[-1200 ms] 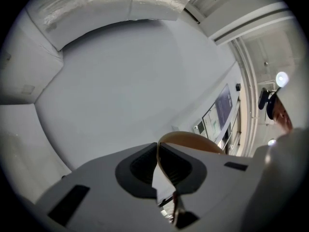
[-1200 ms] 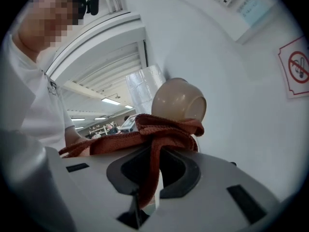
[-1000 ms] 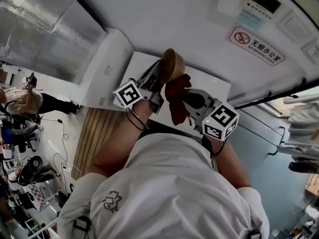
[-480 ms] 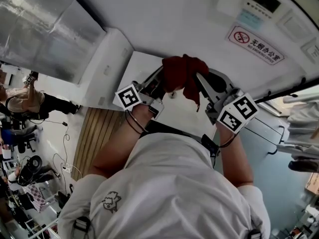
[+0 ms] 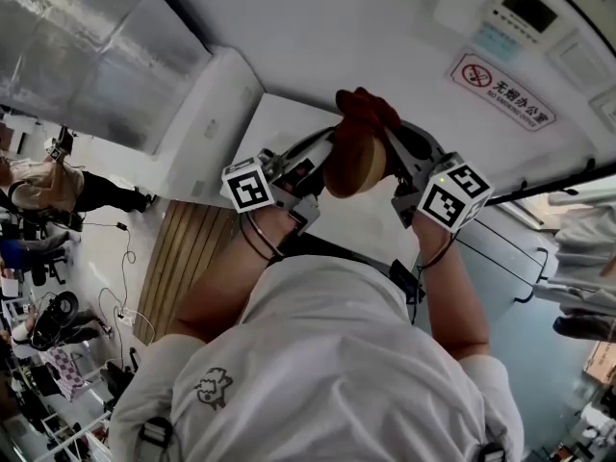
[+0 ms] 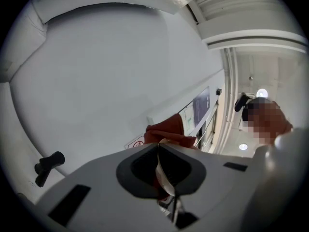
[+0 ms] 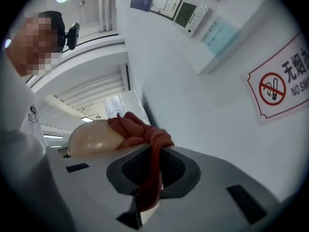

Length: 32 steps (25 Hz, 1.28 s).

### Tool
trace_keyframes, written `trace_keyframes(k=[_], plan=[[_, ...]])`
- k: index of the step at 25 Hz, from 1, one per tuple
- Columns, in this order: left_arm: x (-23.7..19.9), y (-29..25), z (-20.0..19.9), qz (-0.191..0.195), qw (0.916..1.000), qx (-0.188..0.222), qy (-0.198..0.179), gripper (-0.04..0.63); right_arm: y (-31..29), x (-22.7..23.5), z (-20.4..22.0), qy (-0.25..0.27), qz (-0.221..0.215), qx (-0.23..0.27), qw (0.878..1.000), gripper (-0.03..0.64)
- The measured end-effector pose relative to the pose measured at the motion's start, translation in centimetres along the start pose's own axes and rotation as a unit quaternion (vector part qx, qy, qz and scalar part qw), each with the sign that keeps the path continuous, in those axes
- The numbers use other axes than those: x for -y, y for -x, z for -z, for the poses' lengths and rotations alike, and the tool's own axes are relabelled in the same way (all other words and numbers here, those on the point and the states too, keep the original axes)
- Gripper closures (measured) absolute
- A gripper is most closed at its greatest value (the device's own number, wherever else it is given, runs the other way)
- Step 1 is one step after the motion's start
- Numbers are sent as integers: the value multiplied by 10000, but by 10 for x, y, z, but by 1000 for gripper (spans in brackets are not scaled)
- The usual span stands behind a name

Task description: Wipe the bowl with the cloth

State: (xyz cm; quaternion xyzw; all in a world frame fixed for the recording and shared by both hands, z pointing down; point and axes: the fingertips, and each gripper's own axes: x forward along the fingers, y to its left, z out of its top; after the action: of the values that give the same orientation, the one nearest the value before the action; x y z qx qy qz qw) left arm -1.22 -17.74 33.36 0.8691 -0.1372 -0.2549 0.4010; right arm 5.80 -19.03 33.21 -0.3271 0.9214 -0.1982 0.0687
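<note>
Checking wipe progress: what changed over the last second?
The right gripper carried the cloth from hanging beside the bowl up over it to its far edge; the bowl tipped, its rounded outside now facing the head camera. Unchanged: left gripper shut on the bowl's rim, right gripper shut on the cloth.

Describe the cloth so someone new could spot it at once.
Find the white wall with the no-smoking sign. In front of it, a tan bowl is held up, and the cloth is bunched against it, pinched in the right tongs. It is the only dark red thing there.
</note>
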Motion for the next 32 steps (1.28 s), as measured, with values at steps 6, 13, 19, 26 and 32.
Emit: trace_keyframes(k=[6, 13, 19, 26, 32], plan=[[0, 0, -16, -134, 9992, -22, -381, 575, -17, -9, 37, -227, -143, -530, 9982, 566], [-33, 21, -33, -836, 9939, -45, -722, 575, -20, -29, 75, -441, -628, -1017, 9918, 566], [-64, 48, -47, -1407, 9853, -84, -960, 575, -12, -46, 66, -401, -985, -966, 9896, 566], [-94, 79, -53, -1832, 9764, -315, -1101, 575, -8, -26, 62, -461, -586, -814, 9939, 566], [-128, 95, -52, -2092, 9721, -467, -952, 575, 0, 11, 87, -515, -24, -998, 9937, 566]])
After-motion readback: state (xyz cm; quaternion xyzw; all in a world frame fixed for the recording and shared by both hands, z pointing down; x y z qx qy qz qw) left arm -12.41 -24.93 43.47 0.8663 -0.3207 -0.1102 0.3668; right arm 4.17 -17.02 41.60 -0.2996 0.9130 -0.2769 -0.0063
